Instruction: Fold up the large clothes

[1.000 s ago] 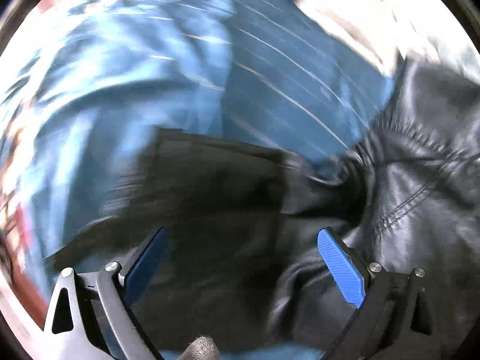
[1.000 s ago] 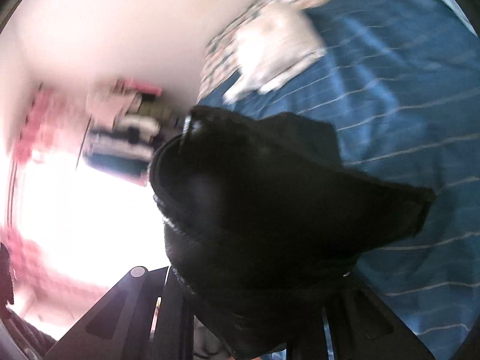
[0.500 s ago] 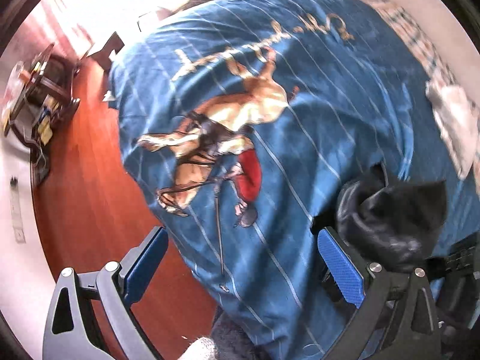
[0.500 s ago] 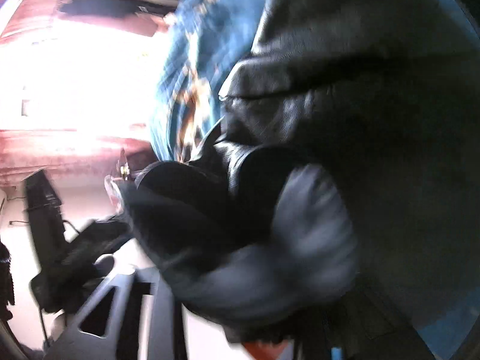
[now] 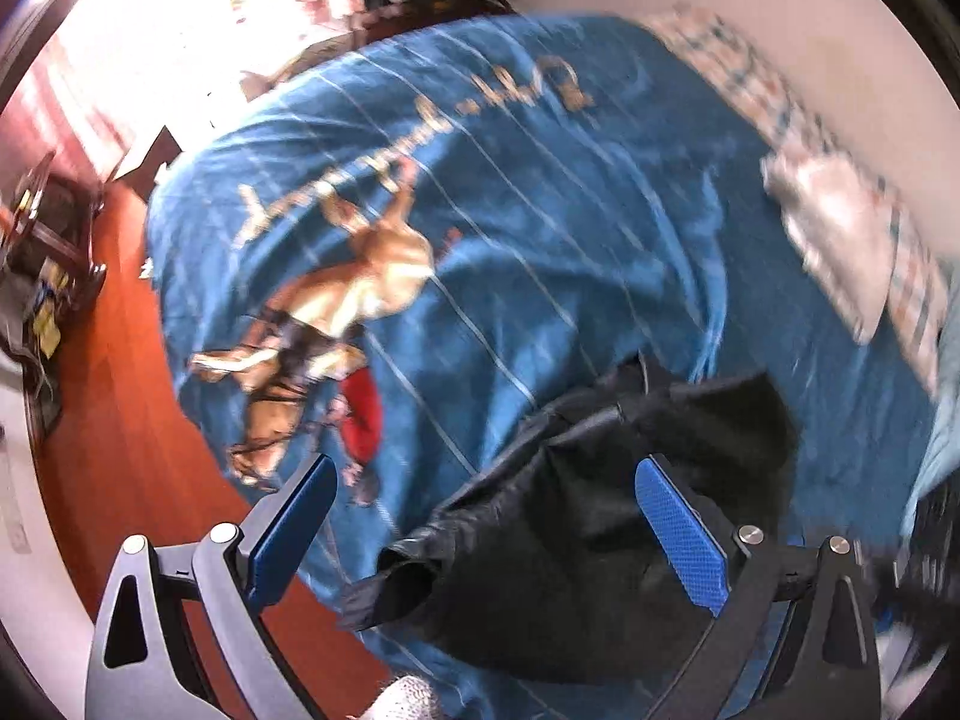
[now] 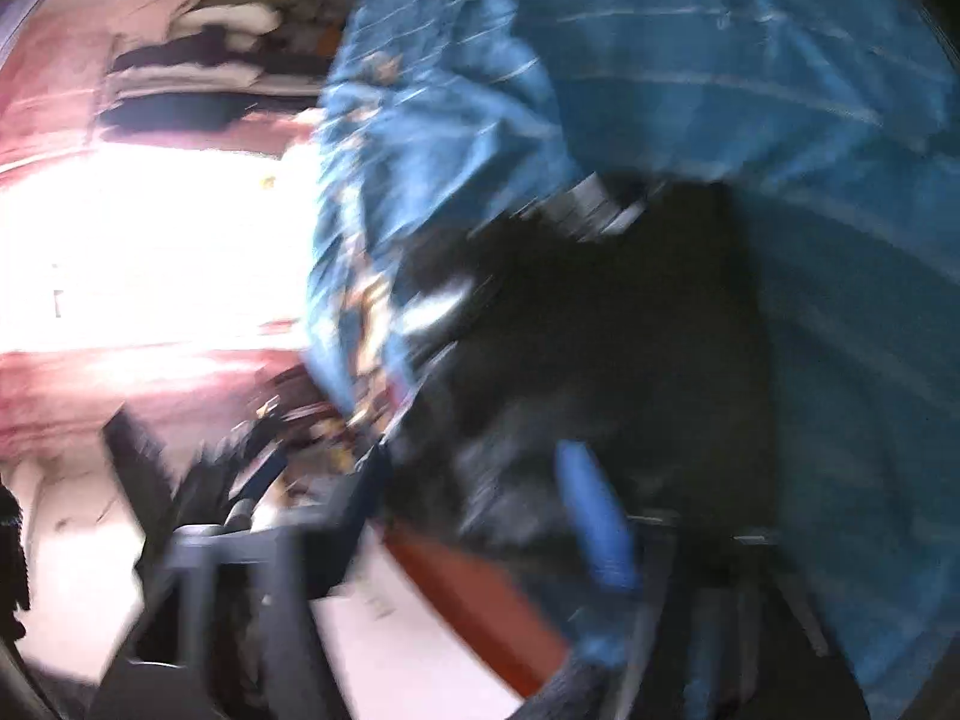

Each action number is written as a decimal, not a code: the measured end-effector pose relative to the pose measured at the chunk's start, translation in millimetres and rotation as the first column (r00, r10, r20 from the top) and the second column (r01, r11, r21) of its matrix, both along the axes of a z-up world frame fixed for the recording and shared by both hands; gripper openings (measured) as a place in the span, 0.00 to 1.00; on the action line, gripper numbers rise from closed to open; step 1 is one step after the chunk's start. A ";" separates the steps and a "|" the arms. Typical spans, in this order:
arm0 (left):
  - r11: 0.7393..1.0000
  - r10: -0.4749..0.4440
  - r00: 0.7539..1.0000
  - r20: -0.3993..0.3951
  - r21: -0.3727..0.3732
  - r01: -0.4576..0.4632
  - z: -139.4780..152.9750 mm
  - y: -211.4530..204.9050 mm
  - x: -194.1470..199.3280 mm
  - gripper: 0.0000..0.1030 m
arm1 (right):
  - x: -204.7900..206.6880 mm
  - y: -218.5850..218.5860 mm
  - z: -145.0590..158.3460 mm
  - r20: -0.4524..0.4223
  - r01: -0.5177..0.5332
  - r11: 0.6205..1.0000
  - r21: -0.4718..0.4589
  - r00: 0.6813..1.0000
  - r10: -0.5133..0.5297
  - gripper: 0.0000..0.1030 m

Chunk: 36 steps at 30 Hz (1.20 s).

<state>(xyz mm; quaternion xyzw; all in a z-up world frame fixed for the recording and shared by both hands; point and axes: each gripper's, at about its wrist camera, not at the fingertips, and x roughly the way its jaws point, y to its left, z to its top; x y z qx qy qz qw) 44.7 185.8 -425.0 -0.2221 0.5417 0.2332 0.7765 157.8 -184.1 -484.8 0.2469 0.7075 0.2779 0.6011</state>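
Observation:
A black leather jacket lies bunched on the near part of a bed with a blue cover that bears a horse-and-rider print. My left gripper is open and empty above the jacket's near edge. In the blurred right wrist view the jacket spreads over the blue cover. My right gripper appears open, with a blue pad showing and the jacket lying beyond it.
A red-brown wood floor runs along the bed's left side, with a dark stand on it. A white folded cloth and patterned bedding lie at the bed's far right by the wall. Shelves of clothes show at the back.
The right gripper has let go of the jacket, which has dropped onto the bed. The left gripper rose from close over the jacket to high above the bed.

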 end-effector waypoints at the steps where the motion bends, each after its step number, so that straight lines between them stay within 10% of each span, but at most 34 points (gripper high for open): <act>1: 1.000 -0.015 1.000 -0.016 0.007 0.015 -9.6 -4.6 3.3 1.00 | 10.6 10.6 -17.0 -0.015 -0.001 1.000 -0.029 1.000 0.001 0.32; 9: 0.999 -0.032 0.987 -0.156 0.037 0.038 -72.6 -15.7 8.1 1.00 | 37.9 61.9 -90.8 -0.116 -0.072 0.984 -0.161 0.992 0.053 0.30; 13: 0.999 0.053 0.989 -0.142 0.013 -0.052 -52.8 -11.1 -22.1 1.00 | 42.2 22.9 -60.6 -0.145 -0.063 0.997 0.040 0.987 0.068 0.34; 16: 0.987 0.154 0.981 -0.120 -0.026 -0.158 -41.4 -11.0 -57.8 0.99 | 39.6 -37.9 -33.7 -0.057 -0.003 0.999 0.035 0.998 0.005 0.71; 26: 0.867 0.384 0.922 -0.046 -0.326 -0.378 -109.2 -2.1 -88.8 0.97 | 20.3 -60.9 -147.3 -0.205 -0.054 0.975 0.215 0.974 0.099 0.74; 33: 0.836 0.449 0.893 0.042 -0.372 -0.403 -116.4 10.0 -82.1 0.97 | 25.1 -52.8 -151.7 -0.191 -0.016 0.948 0.318 0.978 0.081 0.81; 36: 0.845 0.440 0.897 0.045 -0.357 -0.397 -114.9 15.1 -86.3 0.97 | 21.1 -66.9 -137.9 -0.216 0.050 0.872 0.488 0.974 0.065 0.78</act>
